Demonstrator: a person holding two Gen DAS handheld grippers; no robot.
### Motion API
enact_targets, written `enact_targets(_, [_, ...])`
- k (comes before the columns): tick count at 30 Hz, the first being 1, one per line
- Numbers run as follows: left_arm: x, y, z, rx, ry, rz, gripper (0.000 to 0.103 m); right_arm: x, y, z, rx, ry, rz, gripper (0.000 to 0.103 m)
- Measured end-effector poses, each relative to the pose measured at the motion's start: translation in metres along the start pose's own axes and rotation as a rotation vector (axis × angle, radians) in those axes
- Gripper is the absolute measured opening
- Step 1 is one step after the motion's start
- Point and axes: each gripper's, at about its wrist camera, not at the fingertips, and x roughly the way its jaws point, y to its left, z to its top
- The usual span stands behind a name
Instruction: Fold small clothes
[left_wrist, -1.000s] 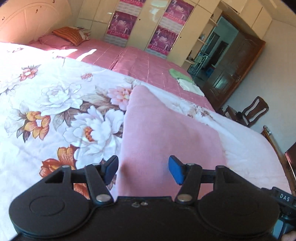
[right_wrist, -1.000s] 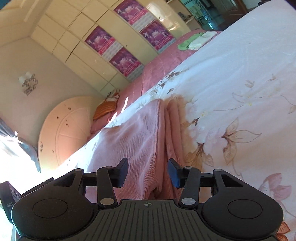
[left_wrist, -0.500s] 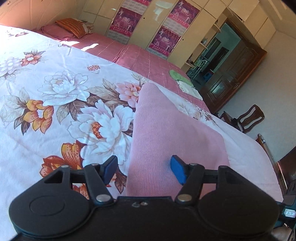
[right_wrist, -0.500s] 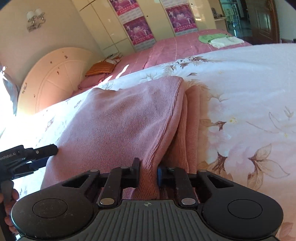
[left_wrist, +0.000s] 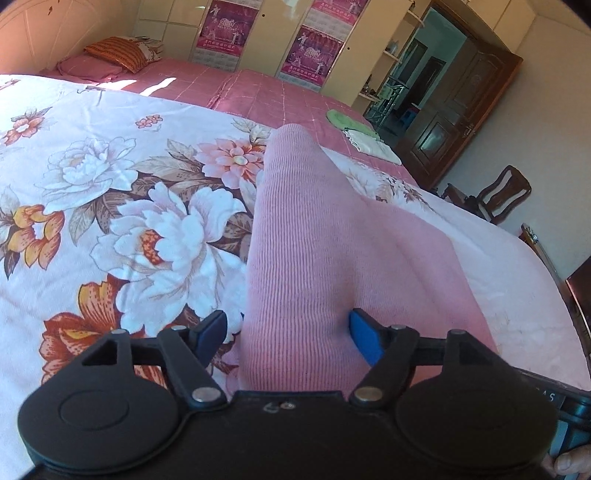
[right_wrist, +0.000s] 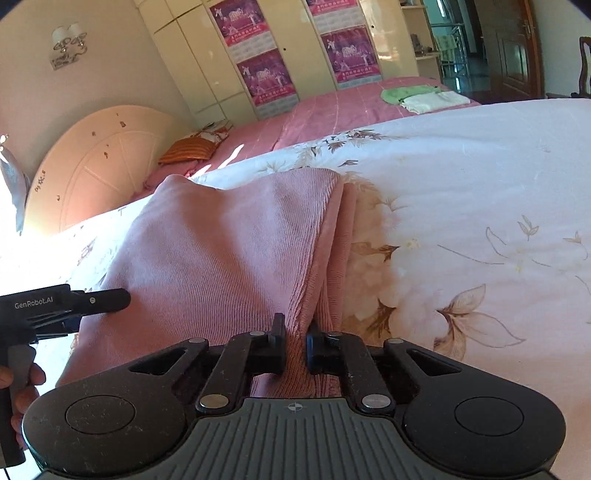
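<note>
Bed (left_wrist: 110, 229): floral quilt, pink garment (left_wrist: 314, 258) on it. My right fingers (right_wrist: 295, 341) pinch its near edge; left fingers (left_wrist: 288, 332) spreading astride the fabric, not pressing. Step: gripping corners. Next: left must close before folding.

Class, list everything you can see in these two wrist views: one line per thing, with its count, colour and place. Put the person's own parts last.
Pink knitted garment: one, pink, on the floral cover, near edge between both grippers.
Floral cover: one, white with pink and orange flowers, across the bed.
Pink bedspread: one, pink, beyond the cover.
Folded cloths: two, green and white, on the bedspread.
Striped pillow: one, orange, by the headboard.
Posters: several, magenta, on the cream wardrobe.
Wooden chair: one, dark brown, beside the doorway.
Left hand-held gripper: one, black with blue pads, opening around the garment.
Right hand-held gripper: one, black, shut on the garment's edge.
</note>
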Motion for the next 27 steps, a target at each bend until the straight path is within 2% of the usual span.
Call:
enact_targets(2, [0.002, 0.007, 0.005, -0.018, 0.019, -0.021, 0.077, -0.001, -0.002, 0.002, 0.002, 0.011, 0.026, 0.009])
enact_targets(4, [-0.007, 0.013, 0.014, -0.044, -0.01, -0.06, 0.066, -0.006, -0.005, 0.011, 0.021, -0.019, 0.051, 0.01])
enact_targets(5, [-0.012, 0.017, 0.019, -0.063, -0.042, -0.075, 0.064, -0.009, -0.006, 0.016, 0.019, -0.046, 0.047, 0.024])
enact_targets(6, [-0.015, 0.021, 0.026, -0.08, -0.07, -0.087, 0.064, -0.011, -0.007, 0.021, 0.019, -0.079, 0.029, 0.047])
enact_targets(8, [-0.011, 0.027, 0.042, -0.093, -0.089, -0.074, 0.064, -0.004, -0.014, 0.036, 0.053, -0.104, 0.035, 0.048])
enact_targets(13, [0.02, 0.036, 0.063, -0.1, -0.014, -0.057, 0.065, 0.035, -0.034, 0.064, 0.188, -0.069, 0.07, 0.048])
enact_targets(15, [0.03, 0.04, 0.06, -0.099, 0.006, -0.044, 0.07, 0.044, -0.036, 0.069, 0.196, -0.056, 0.079, 0.045])
enact_targets(16, [0.033, 0.04, 0.057, -0.098, 0.011, -0.037, 0.07, 0.045, -0.033, 0.069, 0.174, -0.059, 0.061, 0.034])
enact_targets(17, [0.035, 0.041, 0.055, -0.104, 0.013, -0.037, 0.07, 0.044, -0.03, 0.069, 0.147, -0.069, 0.05, 0.01])
enact_targets(18, [0.037, 0.042, 0.054, -0.11, 0.013, -0.039, 0.07, 0.036, -0.028, 0.069, 0.117, -0.111, 0.052, 0.005])
enact_targets(19, [0.039, 0.042, 0.054, -0.108, 0.012, -0.042, 0.071, 0.028, -0.025, 0.066, 0.09, -0.157, 0.053, 0.006])
enact_targets(21, [0.045, 0.038, 0.055, -0.086, 0.014, -0.043, 0.074, 0.021, -0.026, 0.064, 0.068, -0.179, 0.02, 0.006])
enact_targets(25, [0.059, 0.015, 0.058, 0.062, 0.016, 0.015, 0.078, 0.042, -0.032, 0.058, 0.056, -0.103, -0.045, 0.006])
enact_targets(27, [0.06, 0.011, 0.058, 0.092, 0.015, 0.031, 0.08, 0.049, -0.033, 0.054, 0.056, -0.087, -0.061, 0.006])
